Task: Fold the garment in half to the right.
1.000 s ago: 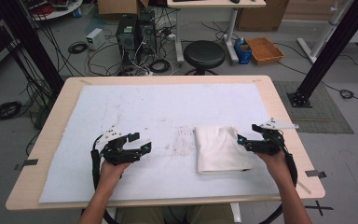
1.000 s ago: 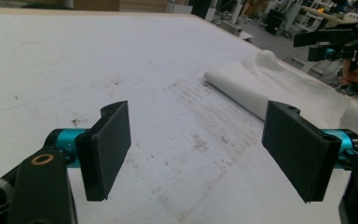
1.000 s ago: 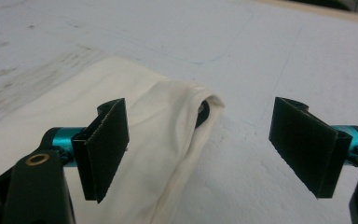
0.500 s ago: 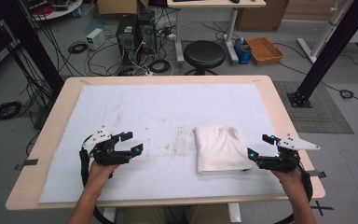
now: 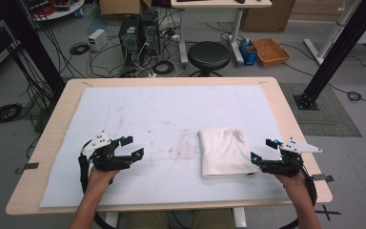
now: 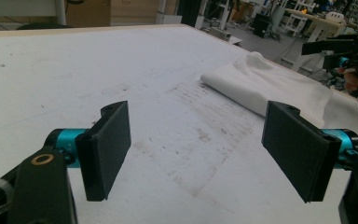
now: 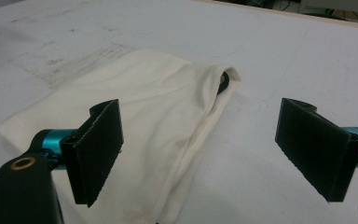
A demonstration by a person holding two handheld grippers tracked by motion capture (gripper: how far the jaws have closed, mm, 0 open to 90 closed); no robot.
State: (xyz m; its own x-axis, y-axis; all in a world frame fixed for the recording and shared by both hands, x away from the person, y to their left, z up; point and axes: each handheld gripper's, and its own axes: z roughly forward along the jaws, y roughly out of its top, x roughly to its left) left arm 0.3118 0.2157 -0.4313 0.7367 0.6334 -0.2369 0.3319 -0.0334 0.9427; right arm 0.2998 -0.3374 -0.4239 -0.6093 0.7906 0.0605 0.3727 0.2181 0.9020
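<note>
Grippers drawn back; folded white cloth (image 5: 224, 152), creased

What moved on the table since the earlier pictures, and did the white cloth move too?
Both grippers drew back toward the person and outward. The left gripper slid left; the right gripper pulled off the folded white cloth to its right edge. Both jaws stand open, holding nothing. The cloth and white table cover stayed put.

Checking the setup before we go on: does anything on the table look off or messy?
Mostly tidy. The folded white cloth lies flat, one corner slightly rumpled. The white table cover has grey smudges near its middle. Both grippers are open, holding nothing.
</note>
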